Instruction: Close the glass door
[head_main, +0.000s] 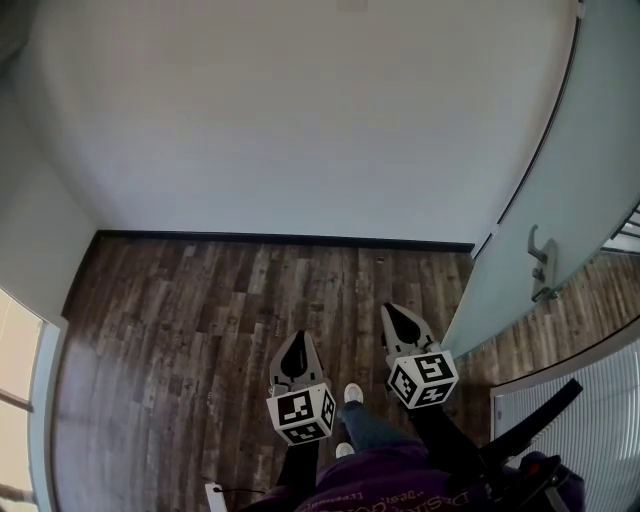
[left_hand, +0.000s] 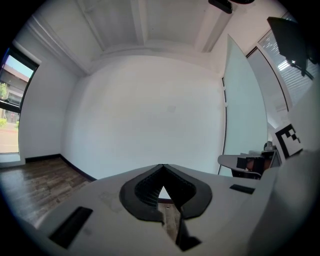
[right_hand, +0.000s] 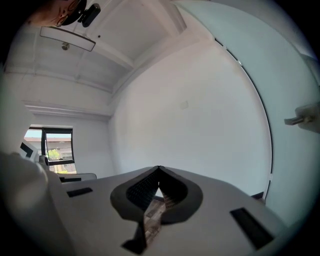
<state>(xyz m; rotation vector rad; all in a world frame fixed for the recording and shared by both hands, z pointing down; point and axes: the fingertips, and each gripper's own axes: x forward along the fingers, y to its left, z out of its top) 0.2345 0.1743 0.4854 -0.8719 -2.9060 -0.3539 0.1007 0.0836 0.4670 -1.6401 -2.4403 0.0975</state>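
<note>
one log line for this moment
left gripper: shut, empty | right gripper: shut, empty | door: open, untouched | handle: free

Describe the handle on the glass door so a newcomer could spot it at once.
Start at the plain white wall ahead. To its right stands the pale frosted glass door, swung open over the dark wood-plank floor. On it sits a small grey metal lever handle, the only fitting jutting from that smooth pane.

Office room, glass door (head_main: 545, 195), plank floor (head_main: 190, 330)
</note>
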